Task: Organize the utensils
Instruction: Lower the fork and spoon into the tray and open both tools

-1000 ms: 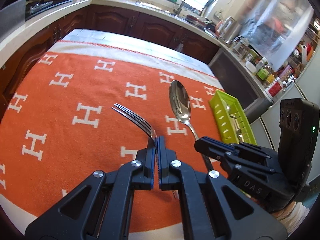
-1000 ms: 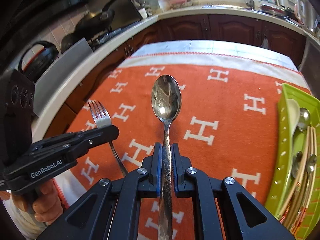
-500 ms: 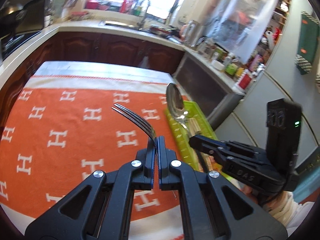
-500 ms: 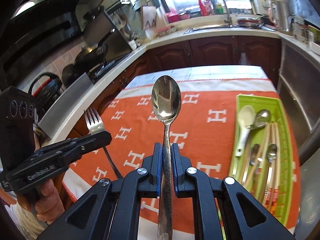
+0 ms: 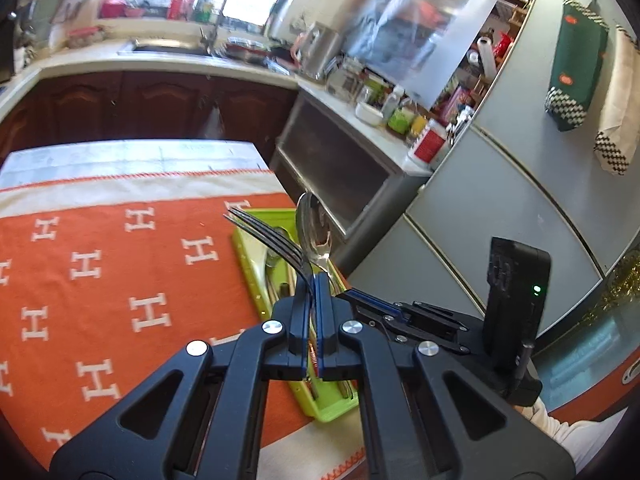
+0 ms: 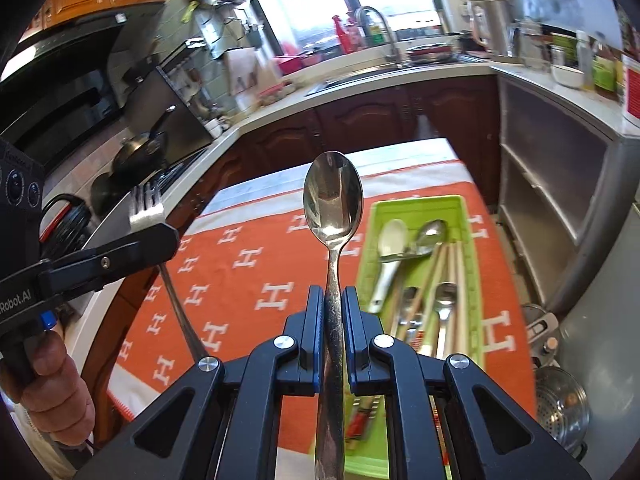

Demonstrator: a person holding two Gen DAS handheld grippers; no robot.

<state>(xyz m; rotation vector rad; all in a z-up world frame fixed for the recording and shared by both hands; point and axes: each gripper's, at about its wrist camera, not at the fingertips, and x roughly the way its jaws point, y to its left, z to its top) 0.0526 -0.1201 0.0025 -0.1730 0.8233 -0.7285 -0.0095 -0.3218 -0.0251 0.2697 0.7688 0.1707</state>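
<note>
The shiny steel fork is in the air, tines pointing up and away, above the lime-green plastic utensil tray. The polished steel spoon stands upright beside it, bowl up. The tray lies on the orange cloth and holds spoons and chopsticks.

We see an orange cloth with white H marks spread over the table, its pale border running along the far edge. Beyond it, dark wooden cabinets under a light counter, a curved tap at the sink by the bright window. A black pan sits on the stove, and a steel steamer pot stands low beside the grey fridge.
</note>
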